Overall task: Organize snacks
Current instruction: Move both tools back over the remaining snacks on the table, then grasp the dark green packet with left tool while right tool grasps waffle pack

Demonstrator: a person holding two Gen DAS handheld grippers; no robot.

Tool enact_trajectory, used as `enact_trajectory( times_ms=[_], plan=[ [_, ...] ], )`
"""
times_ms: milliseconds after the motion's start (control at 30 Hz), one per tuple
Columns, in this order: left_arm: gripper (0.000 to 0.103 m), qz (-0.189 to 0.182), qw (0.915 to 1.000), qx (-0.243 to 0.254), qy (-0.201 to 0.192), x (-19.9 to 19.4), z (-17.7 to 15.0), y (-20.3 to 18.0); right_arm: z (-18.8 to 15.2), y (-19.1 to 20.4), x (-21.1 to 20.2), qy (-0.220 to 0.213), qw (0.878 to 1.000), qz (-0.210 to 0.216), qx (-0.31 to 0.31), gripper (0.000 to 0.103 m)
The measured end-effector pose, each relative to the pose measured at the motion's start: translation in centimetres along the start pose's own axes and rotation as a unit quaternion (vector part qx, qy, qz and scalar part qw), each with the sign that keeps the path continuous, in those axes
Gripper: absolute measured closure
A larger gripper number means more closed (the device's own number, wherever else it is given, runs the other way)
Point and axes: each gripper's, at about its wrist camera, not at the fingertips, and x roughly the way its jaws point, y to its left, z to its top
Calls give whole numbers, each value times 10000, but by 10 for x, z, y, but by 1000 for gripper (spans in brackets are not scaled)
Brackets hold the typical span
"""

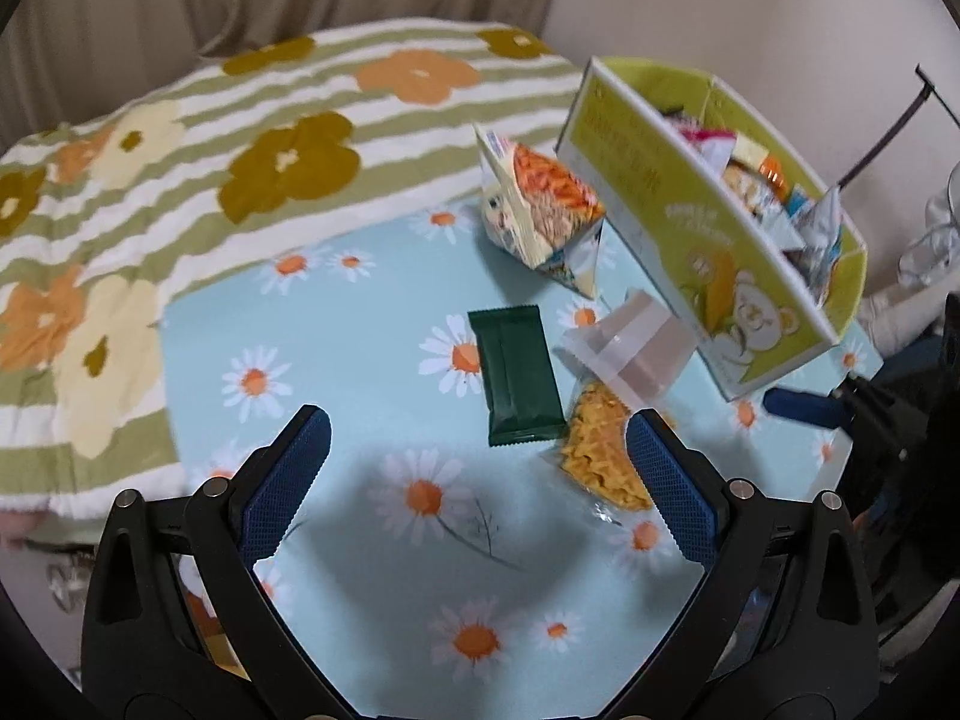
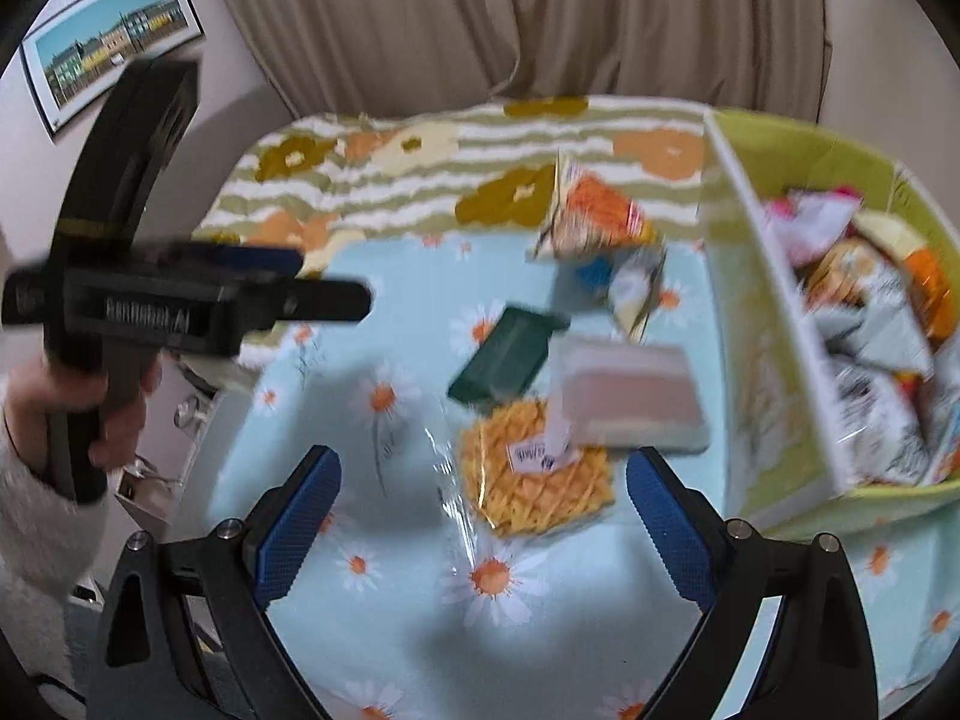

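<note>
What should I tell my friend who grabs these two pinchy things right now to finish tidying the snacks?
Left gripper: open, empty, above the daisy tablecloth.
Right gripper: open, empty, over the clear bag of yellow snacks.
Done: the green box already holds many packets.
Left on the cloth: the dark green packet, the pale pink packet, the yellow snacks, and the orange-and-white bag standing beside the box.

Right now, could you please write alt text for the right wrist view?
The open right gripper hovers over a clear bag of yellow snacks on a daisy tablecloth, beside a green box of packets.
</note>
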Motion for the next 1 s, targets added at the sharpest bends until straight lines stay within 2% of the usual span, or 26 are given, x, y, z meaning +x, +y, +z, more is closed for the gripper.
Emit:
enact_trajectory(
  times_ms=[200,467,767,867,1000],
  plan=[
    [5,-103,9995,102,286,51,8,-2,-12,-11,40,177,9996,-170,-145,8],
    [10,17,9980,139,622,98,13,-9,-18,-24,70,313,9992,-170,-161,8],
    [12,164,9967,74,791,118,12,-14,-21,-15,74,259,9979,-221,-556,7],
    [19,268,9963,98,813,121,11,-16,-21,-13,73,245,9976,-229,-604,8],
    [21,496,9944,310,877,124,11,-24,-23,-9,71,204,9970,-278,-694,16]
  ],
)
